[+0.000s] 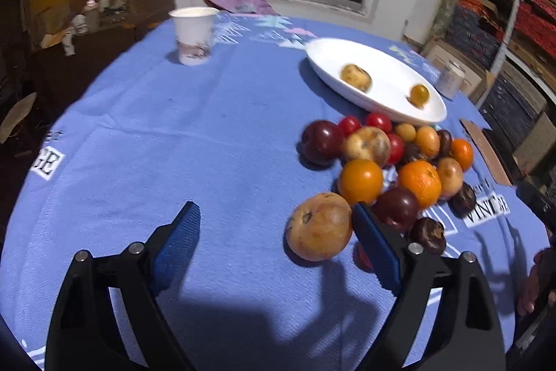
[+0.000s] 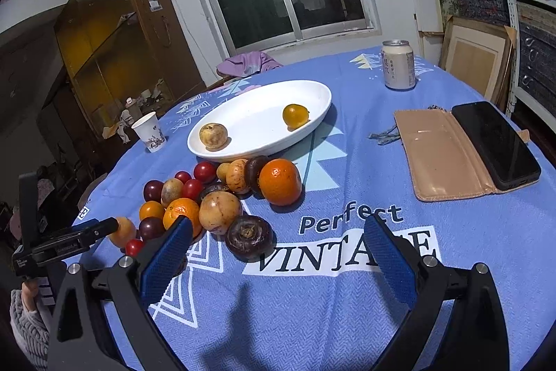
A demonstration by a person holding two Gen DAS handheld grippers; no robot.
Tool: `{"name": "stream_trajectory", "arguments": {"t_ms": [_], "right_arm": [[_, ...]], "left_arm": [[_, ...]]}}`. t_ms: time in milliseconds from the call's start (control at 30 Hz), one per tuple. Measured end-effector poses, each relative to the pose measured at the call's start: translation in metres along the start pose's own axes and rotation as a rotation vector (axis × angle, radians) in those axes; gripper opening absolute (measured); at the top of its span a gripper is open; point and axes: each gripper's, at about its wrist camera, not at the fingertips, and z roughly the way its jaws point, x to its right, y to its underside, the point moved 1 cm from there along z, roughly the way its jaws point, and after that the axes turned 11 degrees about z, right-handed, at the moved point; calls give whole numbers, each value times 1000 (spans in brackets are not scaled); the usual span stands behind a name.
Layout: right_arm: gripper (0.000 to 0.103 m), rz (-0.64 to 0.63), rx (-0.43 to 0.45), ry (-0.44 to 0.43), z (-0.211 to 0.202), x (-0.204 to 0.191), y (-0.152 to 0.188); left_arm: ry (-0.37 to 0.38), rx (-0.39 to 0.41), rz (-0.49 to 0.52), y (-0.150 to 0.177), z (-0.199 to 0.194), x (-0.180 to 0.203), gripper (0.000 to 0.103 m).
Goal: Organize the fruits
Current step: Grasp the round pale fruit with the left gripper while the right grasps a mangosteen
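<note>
Left wrist view: left gripper [image 1: 276, 225], black frame with blue ribbed pads, jaws spread wide, holding nothing, low over the blue printed tablecloth [image 1: 173, 134]. Its right pad sits just beside a large tan-brown round fruit [image 1: 319, 226] at the near edge of the loose fruit pile [image 1: 389, 162]. Pile lies on the cloth right of centre: oranges, dark red plums, small red tomatoes, dark brown wrinkled fruits, all bunched and touching. Just behind the pile, white oval ceramic dish [image 1: 389, 99] holds a yellowish speckled round fruit [image 1: 355, 77] and a small orange-yellow fruit [image 1: 419, 95], apart from each other. White paper cup [image 1: 194, 35] stands upright far left.

Right wrist view: right gripper [image 2: 279, 233], same build, jaws wide apart, empty, over the "Perfect VINTAGE" print. Dark brown wrinkled round fruit [image 2: 249, 238] just ahead of the left pad. Pile left of centre, dish behind it with the same two fruits. Silver drink can [image 2: 398, 64] upright far right; black phone in tan wallet case [image 2: 465, 148] lying open on the right.
</note>
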Motion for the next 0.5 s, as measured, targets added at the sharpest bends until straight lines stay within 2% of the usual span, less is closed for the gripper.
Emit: {"name": "stream_trajectory", "arguments": {"t_ms": [33, 100, 300, 367, 433, 500], "right_arm": [[100, -3, -11, 0, 2, 0, 0], [100, -7, -17, -3, 3, -1, 1], [100, -3, -45, 0, 8, -1, 2], [100, -21, -66, -2, 12, -4, 3], [99, -50, -93, -4, 16, -10, 5], [92, -77, -133, -11, 23, -14, 8]], "left_arm": [[27, -26, 36, -1, 5, 6, 87], [28, -39, 85, -3, 8, 15, 86], [68, -48, 72, -6, 14, 13, 84], [76, -35, 99, -7, 12, 21, 77], [91, -22, 127, -8, 10, 28, 65], [118, -21, 125, -8, 11, 30, 56]]}}
